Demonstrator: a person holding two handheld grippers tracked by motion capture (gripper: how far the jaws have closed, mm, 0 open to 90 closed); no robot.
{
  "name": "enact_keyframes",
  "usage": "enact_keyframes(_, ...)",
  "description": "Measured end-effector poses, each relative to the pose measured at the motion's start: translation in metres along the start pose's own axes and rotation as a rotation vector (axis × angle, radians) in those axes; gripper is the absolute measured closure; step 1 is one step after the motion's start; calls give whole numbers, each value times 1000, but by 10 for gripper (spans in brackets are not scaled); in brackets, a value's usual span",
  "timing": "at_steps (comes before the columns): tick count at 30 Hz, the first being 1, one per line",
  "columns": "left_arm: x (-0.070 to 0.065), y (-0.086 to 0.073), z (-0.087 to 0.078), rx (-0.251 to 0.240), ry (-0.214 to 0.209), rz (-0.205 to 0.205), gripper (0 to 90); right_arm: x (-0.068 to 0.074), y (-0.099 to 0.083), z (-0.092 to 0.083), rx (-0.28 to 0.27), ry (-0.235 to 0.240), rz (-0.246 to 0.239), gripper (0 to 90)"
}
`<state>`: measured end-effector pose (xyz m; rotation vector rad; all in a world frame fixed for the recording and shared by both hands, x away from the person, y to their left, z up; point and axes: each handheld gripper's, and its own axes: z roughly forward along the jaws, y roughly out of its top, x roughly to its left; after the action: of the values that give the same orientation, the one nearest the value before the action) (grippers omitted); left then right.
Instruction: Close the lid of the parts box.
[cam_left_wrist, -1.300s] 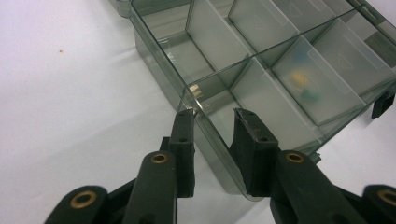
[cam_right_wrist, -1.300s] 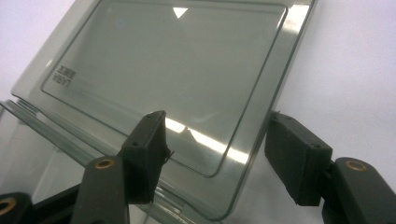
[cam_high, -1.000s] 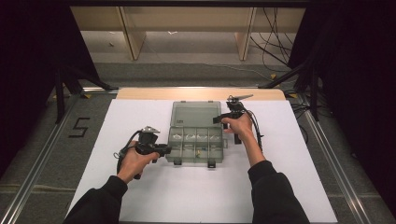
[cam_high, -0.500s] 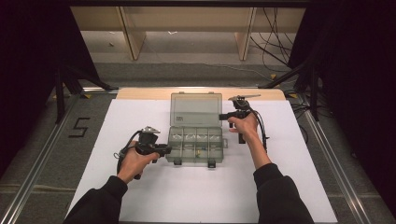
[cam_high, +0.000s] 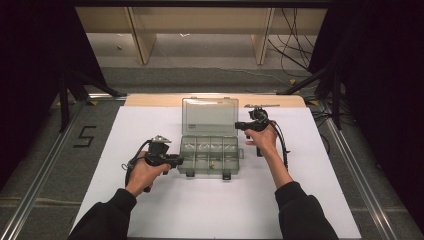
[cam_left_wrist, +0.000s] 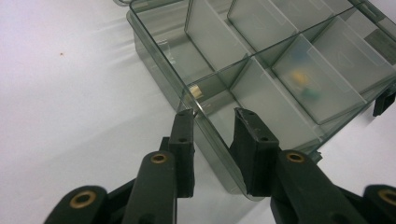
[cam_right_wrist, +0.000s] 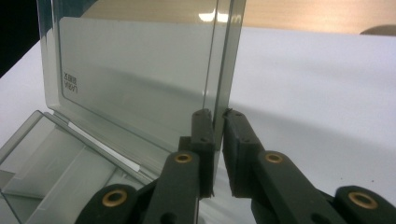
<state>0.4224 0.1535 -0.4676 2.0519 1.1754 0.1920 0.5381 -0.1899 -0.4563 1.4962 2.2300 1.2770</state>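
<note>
The left gripper (cam_high: 176, 160) is seen in the high view at the left end of a clear compartment box (cam_high: 210, 155), which lies near the middle of a white table cover (cam_high: 150, 210). In the left gripper view, the left gripper (cam_left_wrist: 214, 113) is set astride the box's near corner: one jaw is placed outside the wall and the other inside the corner compartment, and the wall of the box base (cam_left_wrist: 205, 135) is pinched between them. A small pale piece (cam_left_wrist: 195, 91) is seen just beyond the jaw tips, against a divider, and a yellow and green item (cam_left_wrist: 303, 84) is seen blurred in a compartment further along. Moving right in the high view, the box lid (cam_high: 209, 116) is stood up from the far edge of the base, close to upright and leaning slightly away from the person. At its right edge the right gripper (cam_high: 239, 126) is held. In the right gripper view, the right gripper (cam_right_wrist: 218, 112) is pressed together on the lid's side edge (cam_right_wrist: 224, 60), with one pad on each face of the clear plastic; the jaws have just been closing, with the lid between them. Small raised lettering (cam_right_wrist: 69, 80) is visible on the lid's inner face, too small to be read. The open base (cam_right_wrist: 56, 154) is seen below and to the left of the jaws.
</note>
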Motion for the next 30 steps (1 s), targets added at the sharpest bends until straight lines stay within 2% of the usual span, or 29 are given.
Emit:
enact_keyframes(2, 0, 0, -1, 5, -7, 6, 691, 2, -3, 0, -31, -1, -15, 834)
enact_keyframes(3, 0, 0, 0, -1, -3, -1, 691, 3, -3, -2, -33, 3, -23, 834)
enact_keyframes(5, 0, 0, -1, 10, -6, 12, 690, 2, -5, -3, -51, 8, -59, 833)
enact_keyframes(7, 0, 0, -1, 5, -6, 7, 691, 4, -7, -4, -61, 13, -67, 834)
enact_keyframes(8, 0, 0, -1, 4, -5, 8, 691, 5, -8, -4, -73, 8, -66, 835)
enact_keyframes(10, -1, 0, 0, 1, -2, 12, 690, 4, -10, -5, -94, 3, -104, 834)
enact_keyframes(17, -1, 0, -1, 3, -1, 19, 692, 8, -17, -7, -145, -5, -151, 833)
enact_keyframes(20, -1, 0, -1, 6, -1, 27, 692, 8, -21, -6, -174, -26, -192, 833)
enact_keyframes(21, -1, 0, -1, 3, -1, 21, 692, 10, -21, -7, -171, -21, -183, 832)
enact_keyframes(23, -1, 0, -1, 3, -2, 21, 692, 10, -23, -7, -177, -30, -206, 833)
enact_keyframes(30, -1, 0, -1, 3, -5, 24, 691, 11, -24, -9, -177, -31, -214, 833)
